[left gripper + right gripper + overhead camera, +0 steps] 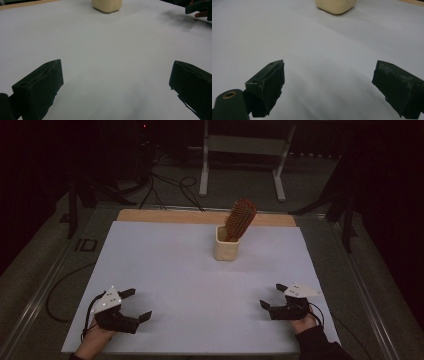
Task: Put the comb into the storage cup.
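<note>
We see a cup (226, 245) holding a hairbrush (240, 219) upright | white table (165, 270) beneath it | left gripper (136, 304) and right gripper (272, 296) nearer than the cup, both spread, empty.

One marking, barely legible

On the grey floor (60, 255) just left of the bench (150, 270), dark characters (86, 245) that look like "ID" lie in the high view, though the dim light leaves the reading unsure; nothing can be read on the bench sheet, the cup (226, 243) or the brush (240, 218); the two gripper views carry no lettering that can be made out.
</note>
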`<state>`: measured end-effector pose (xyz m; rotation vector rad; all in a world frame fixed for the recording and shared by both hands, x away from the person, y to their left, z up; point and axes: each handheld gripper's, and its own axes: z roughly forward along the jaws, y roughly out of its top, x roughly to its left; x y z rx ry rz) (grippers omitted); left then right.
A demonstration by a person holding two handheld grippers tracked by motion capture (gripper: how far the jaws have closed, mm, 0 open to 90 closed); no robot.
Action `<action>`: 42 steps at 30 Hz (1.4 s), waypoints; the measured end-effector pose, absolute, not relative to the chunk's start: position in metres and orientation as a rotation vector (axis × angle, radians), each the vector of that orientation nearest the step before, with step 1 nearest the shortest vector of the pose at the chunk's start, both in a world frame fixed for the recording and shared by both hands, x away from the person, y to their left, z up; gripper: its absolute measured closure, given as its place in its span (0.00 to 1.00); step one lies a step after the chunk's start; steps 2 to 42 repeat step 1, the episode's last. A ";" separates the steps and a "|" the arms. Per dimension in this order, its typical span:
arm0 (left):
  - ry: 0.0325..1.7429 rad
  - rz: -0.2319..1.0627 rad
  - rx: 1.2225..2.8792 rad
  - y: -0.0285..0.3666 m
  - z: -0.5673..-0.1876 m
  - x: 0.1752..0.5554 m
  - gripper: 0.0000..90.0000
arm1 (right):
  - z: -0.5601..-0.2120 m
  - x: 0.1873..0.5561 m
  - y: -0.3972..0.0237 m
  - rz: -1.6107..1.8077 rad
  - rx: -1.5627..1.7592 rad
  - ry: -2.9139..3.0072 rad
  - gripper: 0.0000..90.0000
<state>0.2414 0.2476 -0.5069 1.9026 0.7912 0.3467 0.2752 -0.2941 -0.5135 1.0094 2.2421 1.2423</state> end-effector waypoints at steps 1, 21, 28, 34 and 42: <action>0.791 0.347 1.902 0.248 -0.507 0.241 0.00 | -0.514 0.275 -0.294 1.241 1.009 2.243 0.11; 0.791 0.347 1.902 0.248 -0.507 0.241 0.00 | -0.514 0.275 -0.294 1.241 1.009 2.243 0.11; 0.791 0.347 1.902 0.248 -0.507 0.241 0.00 | -0.514 0.275 -0.294 1.241 1.009 2.243 0.11; 0.791 0.347 1.902 0.248 -0.507 0.241 0.00 | -0.514 0.275 -0.294 1.241 1.009 2.243 0.11; 0.791 0.347 1.902 0.248 -0.507 0.241 0.00 | -0.514 0.275 -0.294 1.241 1.009 2.243 0.11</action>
